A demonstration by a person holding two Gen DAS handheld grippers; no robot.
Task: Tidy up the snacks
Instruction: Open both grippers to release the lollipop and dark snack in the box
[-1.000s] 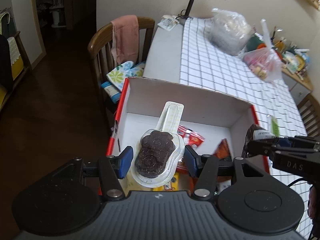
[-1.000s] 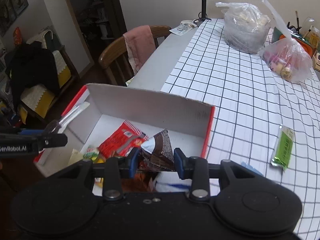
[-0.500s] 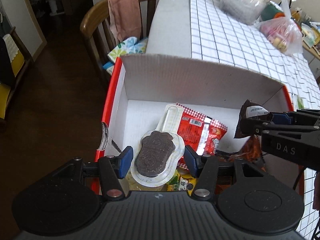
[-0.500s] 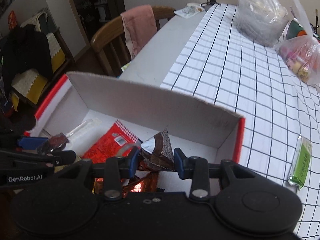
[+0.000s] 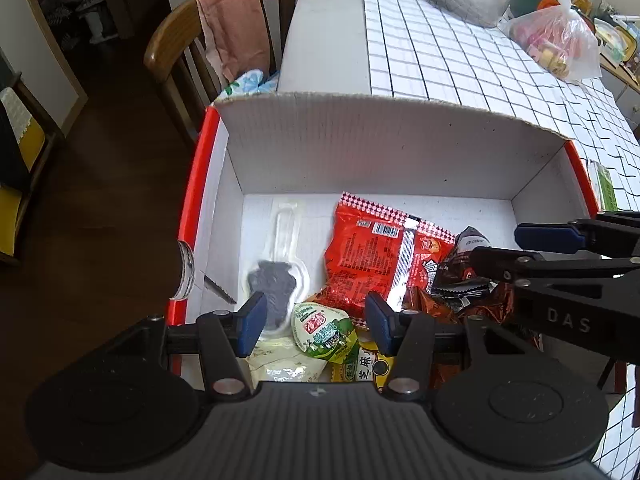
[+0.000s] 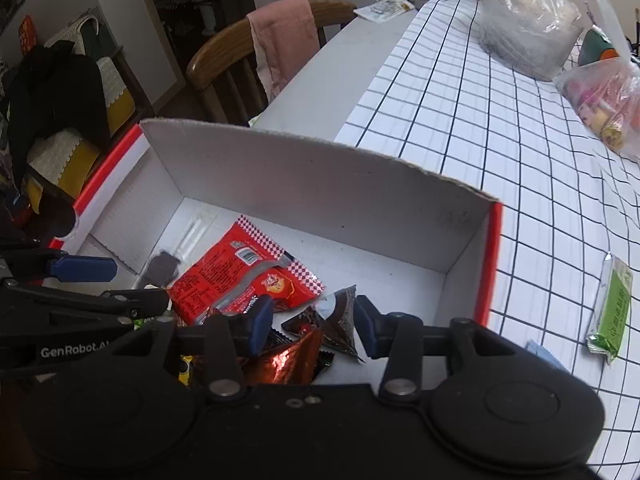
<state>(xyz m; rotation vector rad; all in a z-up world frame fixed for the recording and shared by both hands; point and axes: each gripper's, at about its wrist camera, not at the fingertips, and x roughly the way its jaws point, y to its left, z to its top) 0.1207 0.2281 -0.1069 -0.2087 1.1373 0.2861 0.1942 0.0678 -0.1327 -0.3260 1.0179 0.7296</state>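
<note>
A red-edged white cardboard box (image 5: 360,152) holds the snacks. The chocolate treat in a clear blister pack (image 5: 276,276) lies on the box floor at the left, also seen in the right wrist view (image 6: 162,270). A red packet (image 5: 376,256) lies in the middle. A dark brown triangular pack (image 6: 334,322) lies beside a shiny copper wrapper (image 6: 288,360). My left gripper (image 5: 312,324) is open and empty above the box. My right gripper (image 6: 314,320) is open over the brown pack.
A green snack bar (image 6: 610,312) lies on the checked tablecloth (image 6: 480,120) right of the box. Two plastic bags (image 6: 528,20) stand at the table's far end. A wooden chair with a pink cloth (image 5: 232,32) stands left of the table.
Both grippers opened. The chocolate blister pack dropped from the left gripper to the box floor. The brown triangular pack dropped from the right gripper into the box.
</note>
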